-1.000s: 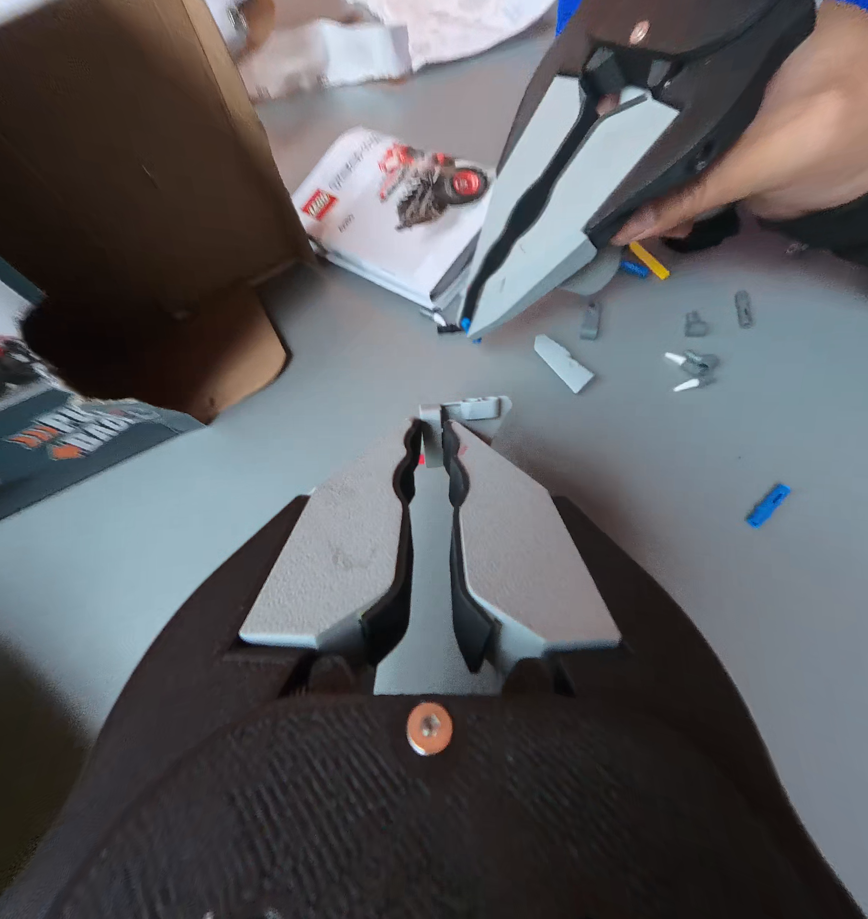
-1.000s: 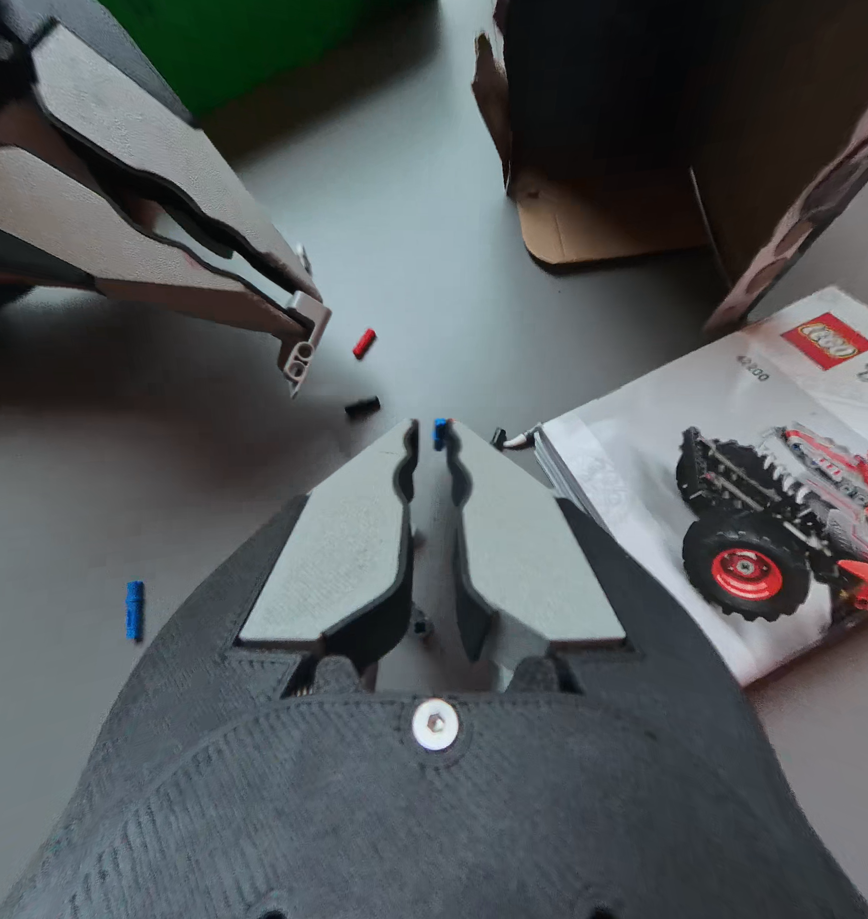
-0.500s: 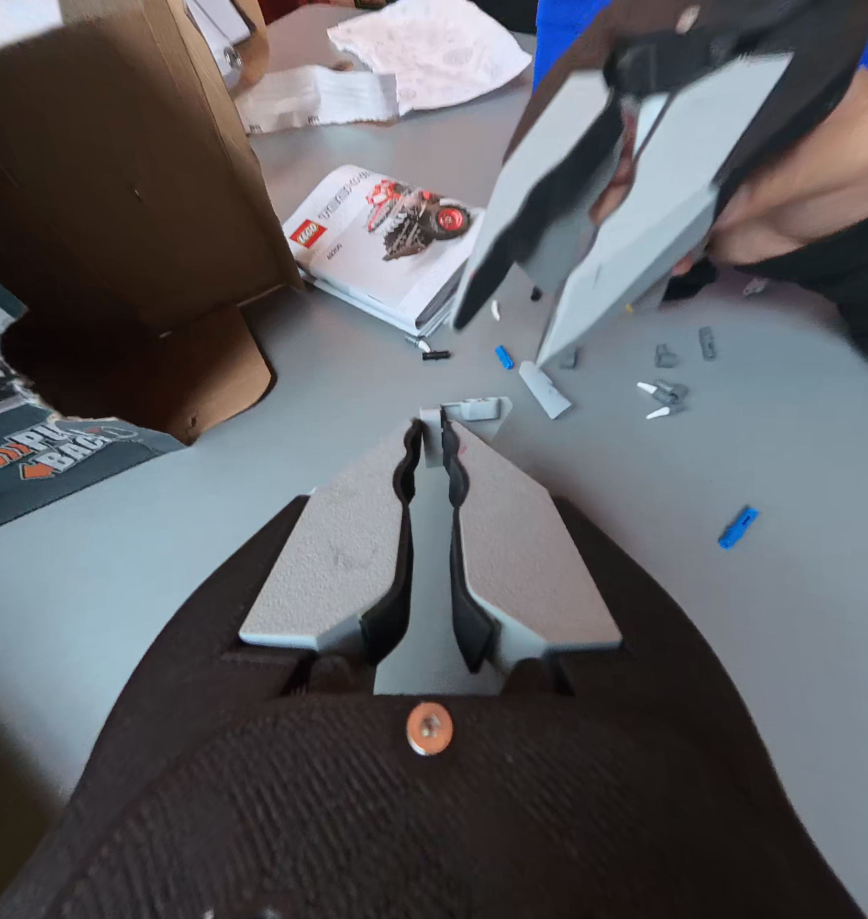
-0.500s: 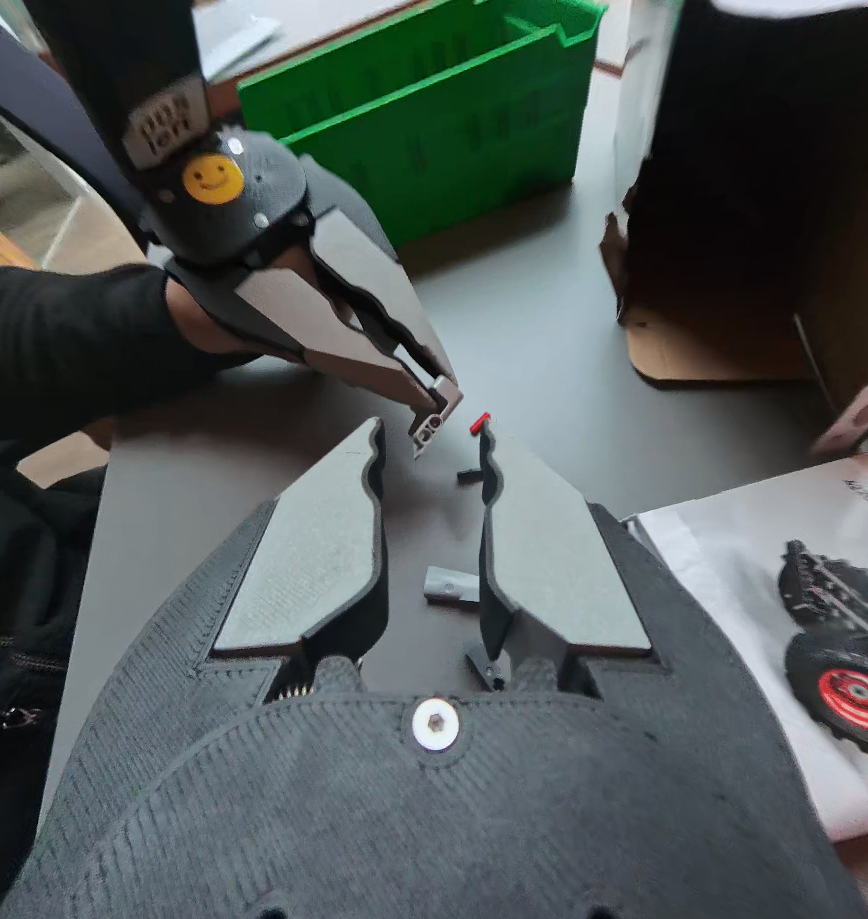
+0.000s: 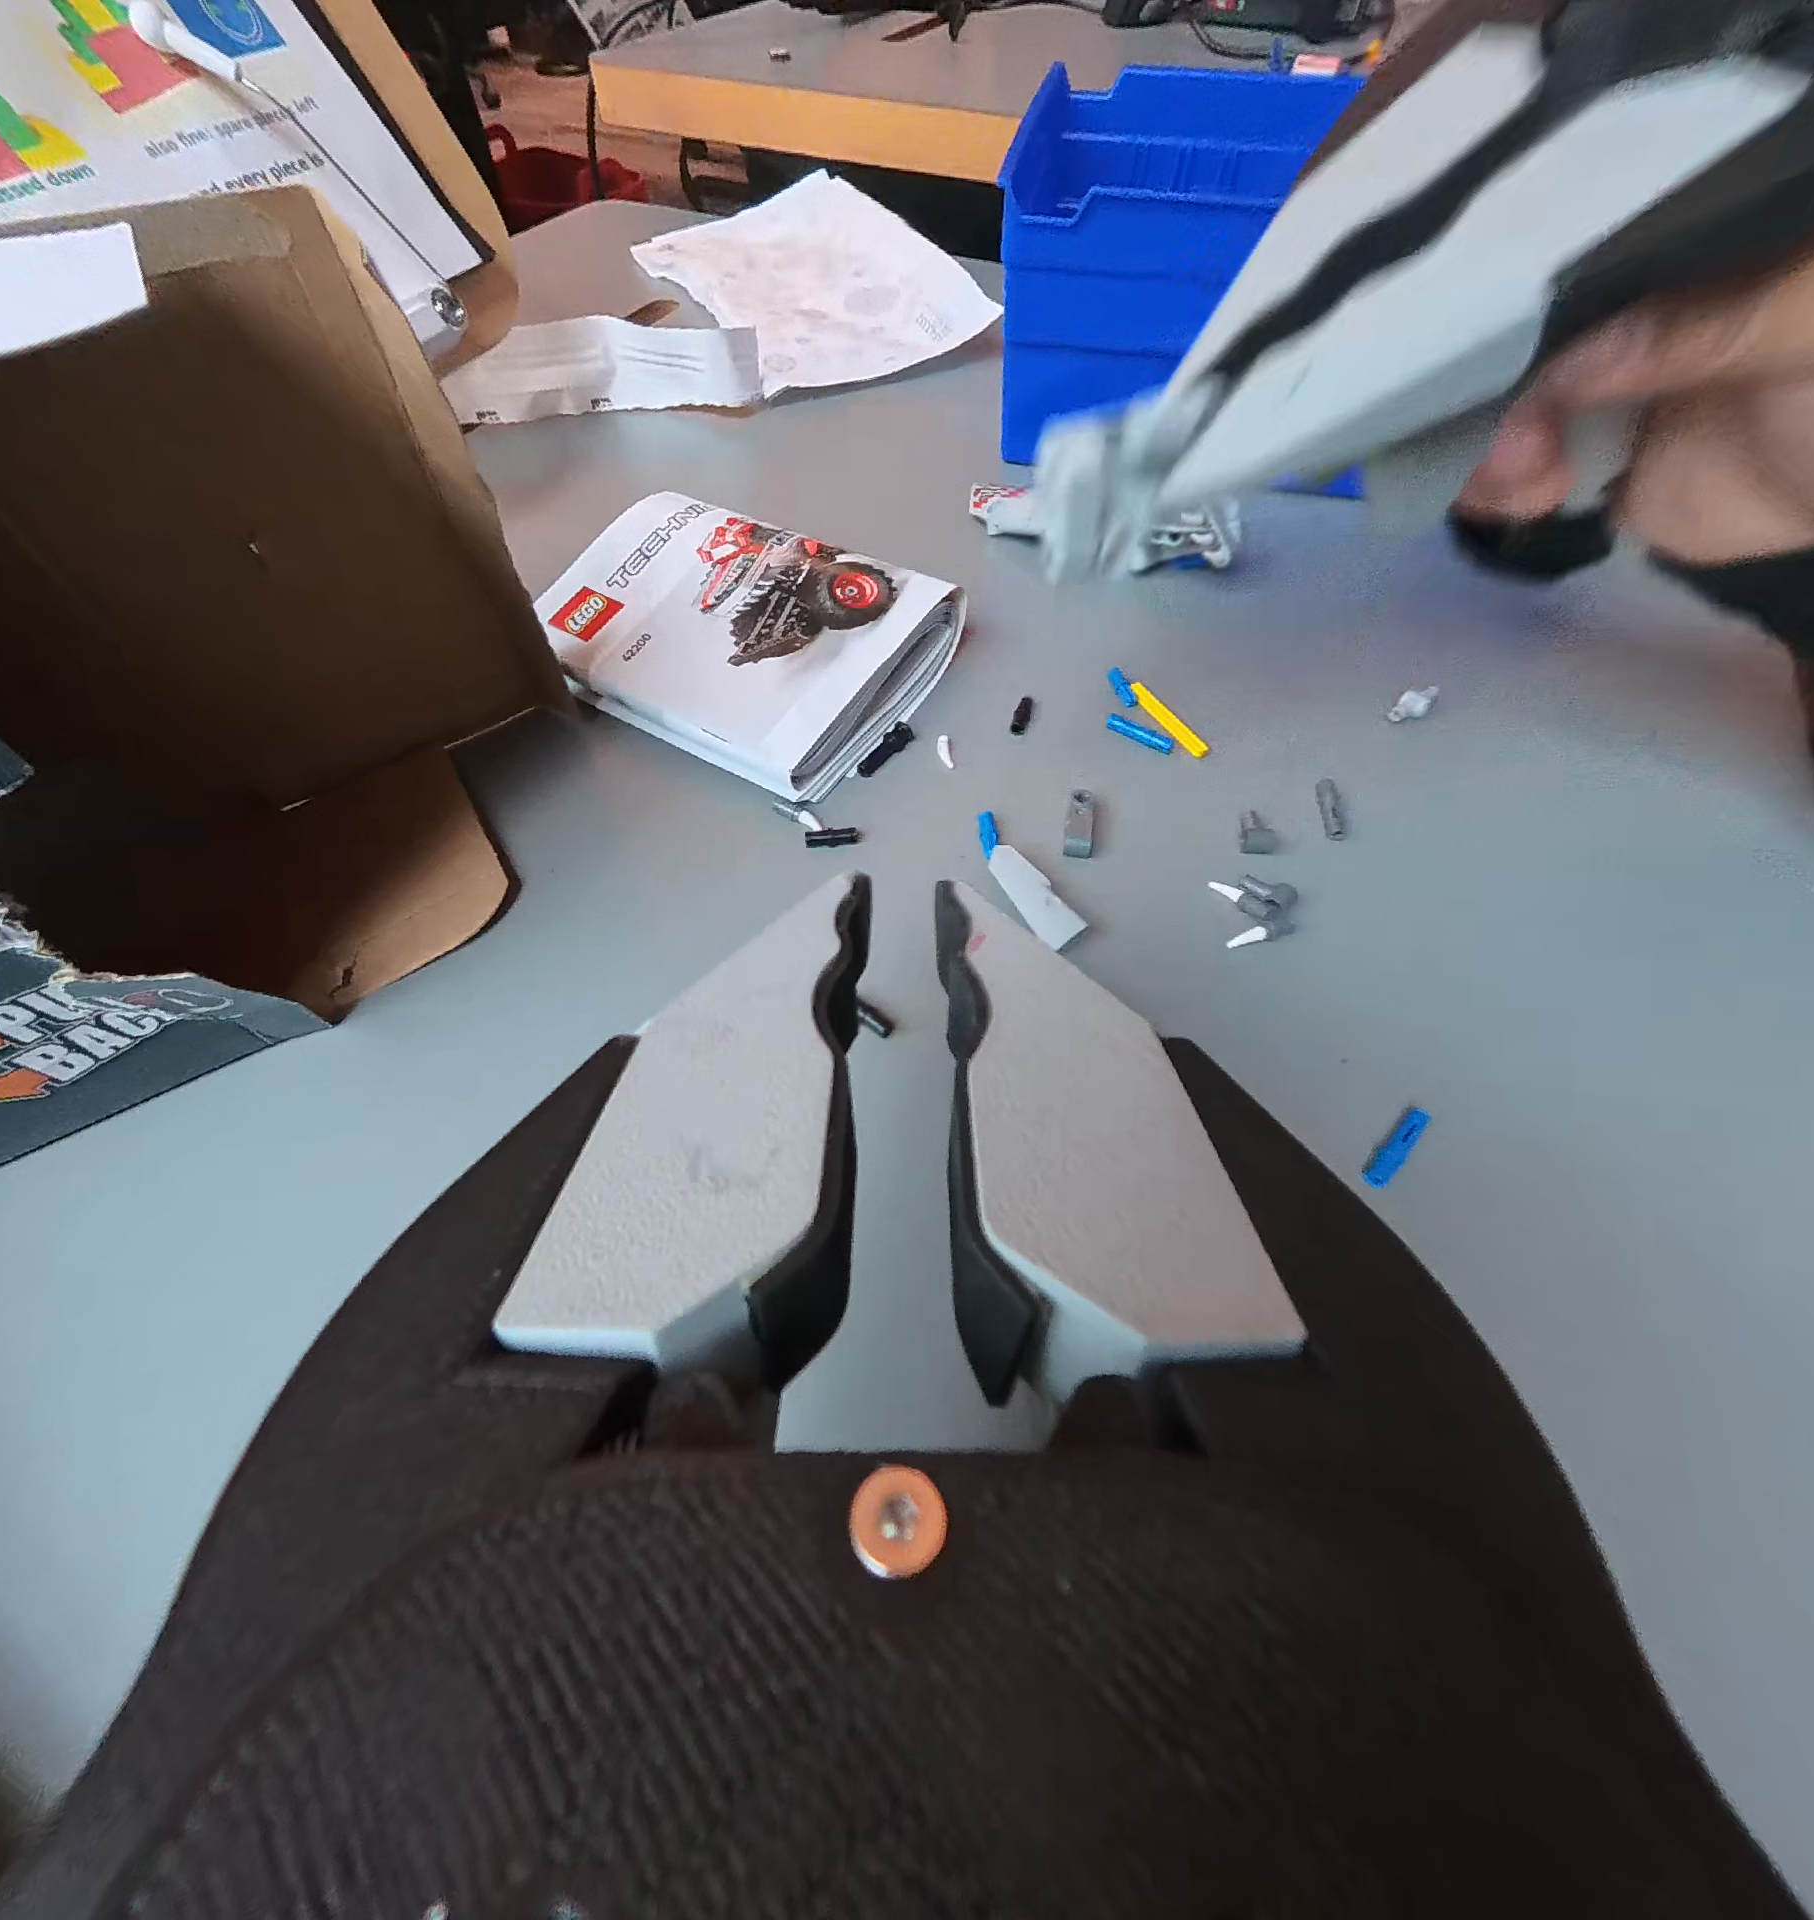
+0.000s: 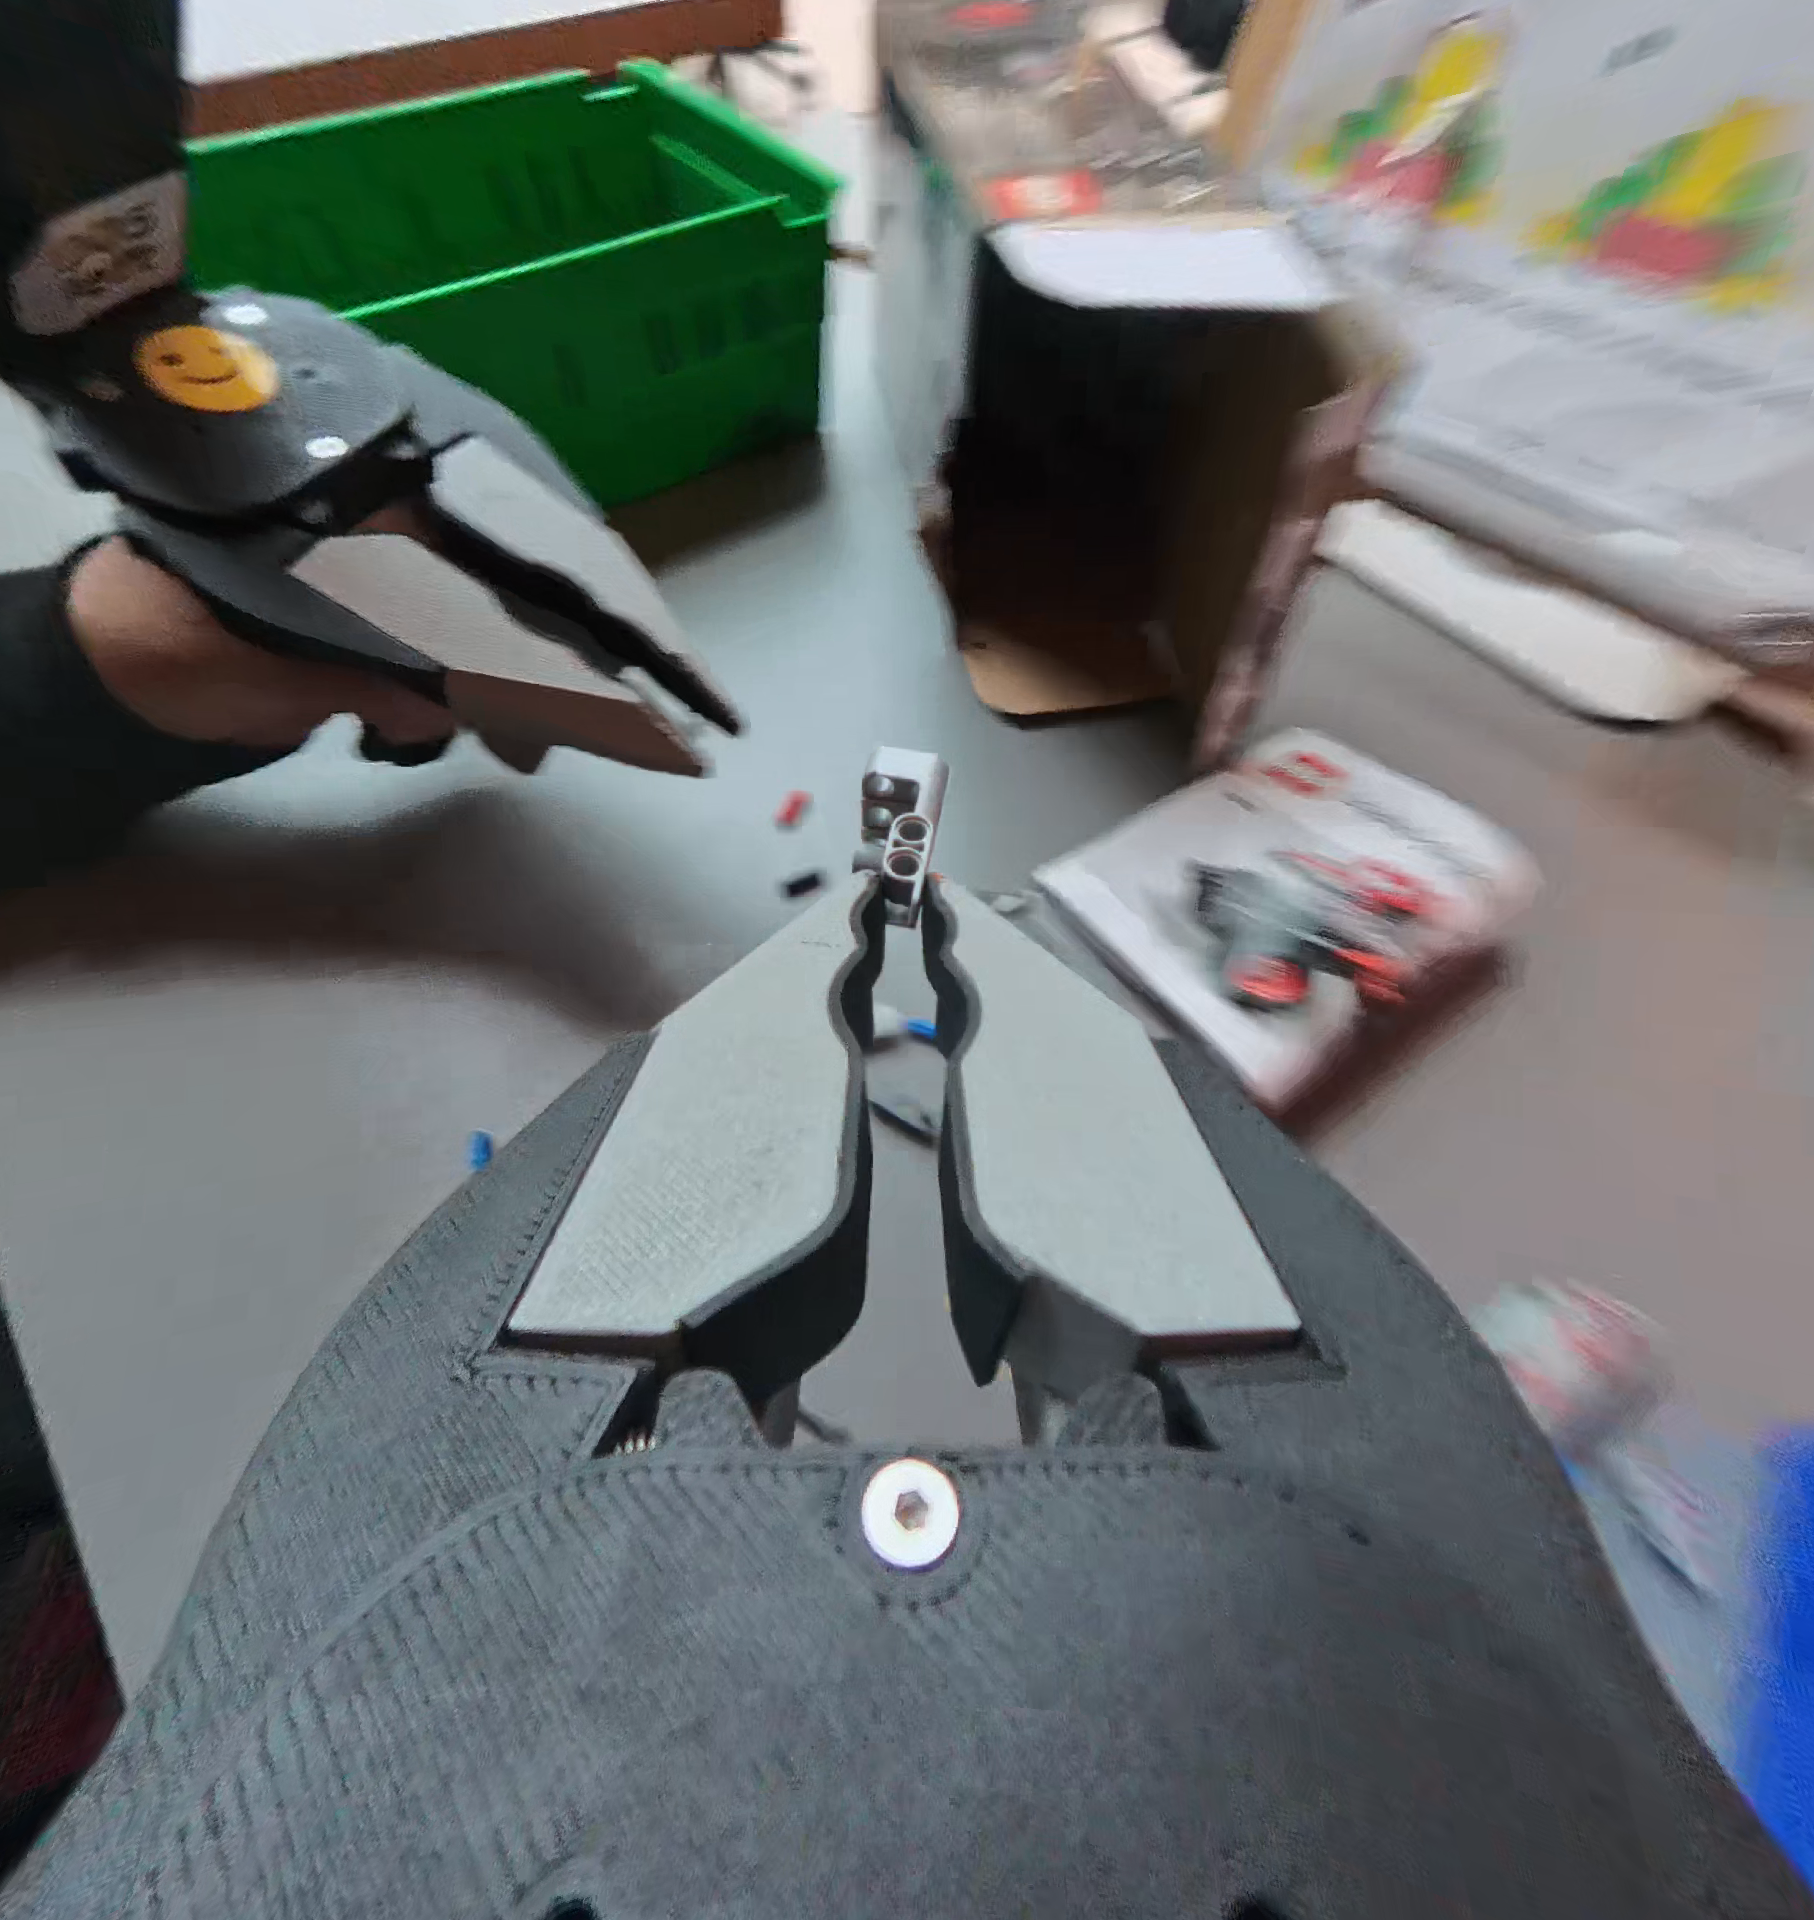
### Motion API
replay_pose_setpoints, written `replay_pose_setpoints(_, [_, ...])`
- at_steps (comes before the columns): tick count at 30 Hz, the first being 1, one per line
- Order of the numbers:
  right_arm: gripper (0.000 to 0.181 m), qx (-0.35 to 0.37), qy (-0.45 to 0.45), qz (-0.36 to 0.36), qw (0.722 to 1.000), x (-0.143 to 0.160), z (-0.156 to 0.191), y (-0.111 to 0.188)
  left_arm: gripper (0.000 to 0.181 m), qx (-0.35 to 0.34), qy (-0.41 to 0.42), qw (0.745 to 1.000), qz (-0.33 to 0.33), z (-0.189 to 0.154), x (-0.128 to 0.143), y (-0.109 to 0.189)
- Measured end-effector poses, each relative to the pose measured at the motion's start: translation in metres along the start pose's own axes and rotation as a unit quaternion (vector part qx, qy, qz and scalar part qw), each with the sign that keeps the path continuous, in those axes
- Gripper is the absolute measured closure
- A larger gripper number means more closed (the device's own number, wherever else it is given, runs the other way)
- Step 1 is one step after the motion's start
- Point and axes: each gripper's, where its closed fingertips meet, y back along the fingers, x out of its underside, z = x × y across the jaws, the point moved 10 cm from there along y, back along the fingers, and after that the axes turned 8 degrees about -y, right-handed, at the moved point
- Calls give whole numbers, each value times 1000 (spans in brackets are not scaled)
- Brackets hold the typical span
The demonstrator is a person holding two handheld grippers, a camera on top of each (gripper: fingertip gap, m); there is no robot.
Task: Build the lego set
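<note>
Grey lego piece (image 6: 905,831) now pinched at the tips of the right tongs (image 6: 901,914), lifted clear of the surface (image 5: 1505,1351) and carried above its middle; a moment ago sat in the left tongs (image 5: 901,902), which now hang slightly spread and empty, just above a small black pin (image 5: 875,1021). Handover done, then, which probably frees the left side to fetch the next part for mating.

Loose parts scattered across the middle of the surface: blue pins (image 5: 1138,734), a yellow axle (image 5: 1171,719), a light grey panel (image 5: 1036,900), small dark grey connectors (image 5: 1258,833), one blue pin (image 5: 1395,1147) apart toward the right edge. Instruction booklet (image 5: 768,634) closed, lying beside the torn cardboard box (image 5: 228,499) at the left edge. Blue bin (image 5: 1111,270) at the far edge, green bin (image 6: 529,249) beyond the left tongs in the right wrist view. Right view heavily blurred, so exact grip on the piece hard to judge. Box crowding the left; little else blocking a reach to the scattered parts
</note>
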Motion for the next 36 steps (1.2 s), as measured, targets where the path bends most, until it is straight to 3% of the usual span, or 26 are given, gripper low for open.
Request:
replay_pose_setpoints(4, [177, 241, 3, -29, 970, -20, -32, 109, 172, 17, -1, 1000, 14, -3, 1, -4])
replay_pose_setpoints(7, [174, 379, -73, 83, 919, -5, -81, 171, 172, 19, -8, 999, 29, -4, 4, -7])
replay_pose_setpoints(10, [144, 427, -123, 173, 879, 21, -116, 199, 173, 15, -12, 999, 44, -2, 8, -10])
replay_pose_setpoints(14, [140, 434, -116, 164, 878, 29, -112, 213, 174, 10, -1, 999, 48, 3, 11, -8])
replay_pose_setpoints(17, [137, 375, -91, 127, 914, 19, -85, 195, 174, 6, 2, 999, 43, 6, 10, -6])
replay_pose_setpoints(20, [141, 275, -68, 128, 950, 23, -51, 145, 175, 10, 3, 999, 47, 6, 11, -7])
replay_pose_setpoints(22, [140, 244, -57, 143, 958, 35, -37, 108, 175, 13, -2, 999, 53, 4, 12, -9])
replay_pose_setpoints(25, [130, 264, -46, 167, 949, 57, -39, 63, 175, 11, -16, 998, 64, 2, 13, -11])
replay_pose_setpoints(29, [114, 335, -3, 206, 919, 79, -59, 29, 176, 12, -20, 997, 68, 1, 13, -11])
replay_pose_setpoints(30, [117, 341, 5, 219, 914, 83, -64, 23, 176, 13, -21, 997, 67, 1, 12, -11])
replay_pose_setpoints(32, [144, 353, 25, 235, 905, 89, -69, 19, 176, 13, -23, 997, 68, 1, 12, -11])
replay_pose_setpoints(36, [152, 390, 83, 227, 888, 81, -70, 23, 176, 17, -28, 997, 69, -1, 11, -11])
